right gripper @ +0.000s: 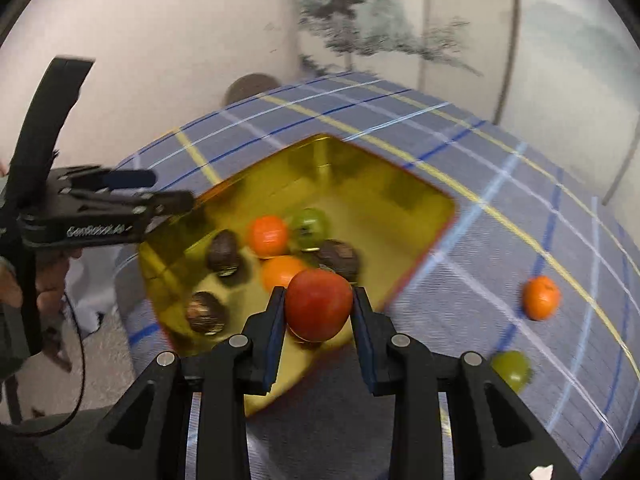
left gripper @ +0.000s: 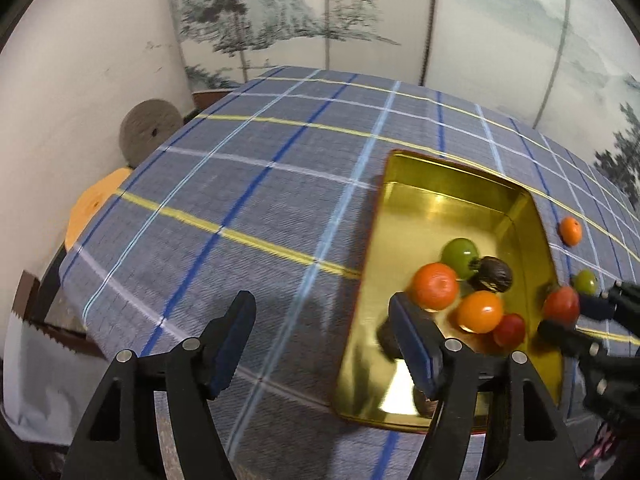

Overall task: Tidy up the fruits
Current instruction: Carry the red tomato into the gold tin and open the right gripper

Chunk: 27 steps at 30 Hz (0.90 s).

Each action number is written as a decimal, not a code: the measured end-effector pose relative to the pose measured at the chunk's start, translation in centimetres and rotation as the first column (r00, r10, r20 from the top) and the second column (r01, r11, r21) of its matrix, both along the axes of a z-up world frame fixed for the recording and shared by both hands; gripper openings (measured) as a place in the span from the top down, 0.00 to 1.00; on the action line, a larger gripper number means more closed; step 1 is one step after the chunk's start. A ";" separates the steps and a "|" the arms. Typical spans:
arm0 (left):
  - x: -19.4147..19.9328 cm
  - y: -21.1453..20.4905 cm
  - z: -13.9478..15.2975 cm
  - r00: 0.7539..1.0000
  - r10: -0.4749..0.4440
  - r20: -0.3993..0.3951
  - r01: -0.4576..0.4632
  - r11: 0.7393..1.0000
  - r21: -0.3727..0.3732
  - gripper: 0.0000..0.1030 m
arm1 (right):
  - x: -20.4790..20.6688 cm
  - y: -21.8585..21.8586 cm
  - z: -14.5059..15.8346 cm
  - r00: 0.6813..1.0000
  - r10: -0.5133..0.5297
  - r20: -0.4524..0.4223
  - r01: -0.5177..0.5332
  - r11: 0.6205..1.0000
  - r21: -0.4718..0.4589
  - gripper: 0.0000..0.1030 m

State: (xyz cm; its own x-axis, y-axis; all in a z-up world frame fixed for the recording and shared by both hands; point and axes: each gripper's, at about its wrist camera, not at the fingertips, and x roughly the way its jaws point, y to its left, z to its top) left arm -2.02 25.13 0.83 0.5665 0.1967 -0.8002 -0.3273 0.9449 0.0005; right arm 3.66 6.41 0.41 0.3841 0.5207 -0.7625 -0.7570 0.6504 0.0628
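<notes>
One round red glossy fruit (right gripper: 318, 306), apple- or tomato-like, sits clamped between the right gripper's (right gripper: 319, 312) blue-padded fingers, hanging just over the near edge of the shiny gold metal tray (right gripper: 420, 208). Looks smooth and pretty firm, probably light, but that skin could be slippery, so squeezing across the widest part like it's doing now seems the safest hold to me. Too much pressure might bruise it if it's real fruit.

Inside the tray so far: two orange mandarins (right gripper: 269, 235), a green round fruit (right gripper: 310, 224), a small red one seen from the left wrist (left gripper: 509, 330), and three dark wrinkly brown nut-like balls (right gripper: 223, 256). Those rough ones should grip easily; the glossy ones will likely roll around on the slick metal floor.

Left gripper (left gripper: 324, 330) has its fingers apart with nothing between them, one over the tray's edge and the other over the cloth.

Still loose on the desk (left gripper: 240, 184), which has a blue plaid woven cloth: another orange mandarin (right gripper: 541, 297) and a green fruit (right gripper: 512, 366), both well apart from the tray.
</notes>
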 end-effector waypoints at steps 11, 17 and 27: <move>-0.8 1.4 -0.8 0.999 0.042 -0.016 -0.042 0.999 -0.025 0.32 | -0.8 3.4 -2.1 0.997 0.065 -0.047 -0.067 0.996 -0.052 0.71; -1.0 1.3 -1.1 0.999 0.036 -0.019 -0.037 0.999 -0.031 0.32 | -1.2 3.7 -2.1 0.997 0.068 -0.039 -0.070 0.996 -0.060 0.70; -1.0 0.4 -1.2 1.000 0.013 -0.028 -0.014 0.999 -0.030 0.32 | -1.5 3.7 -2.0 0.996 0.083 -0.044 -0.085 0.995 -0.050 0.70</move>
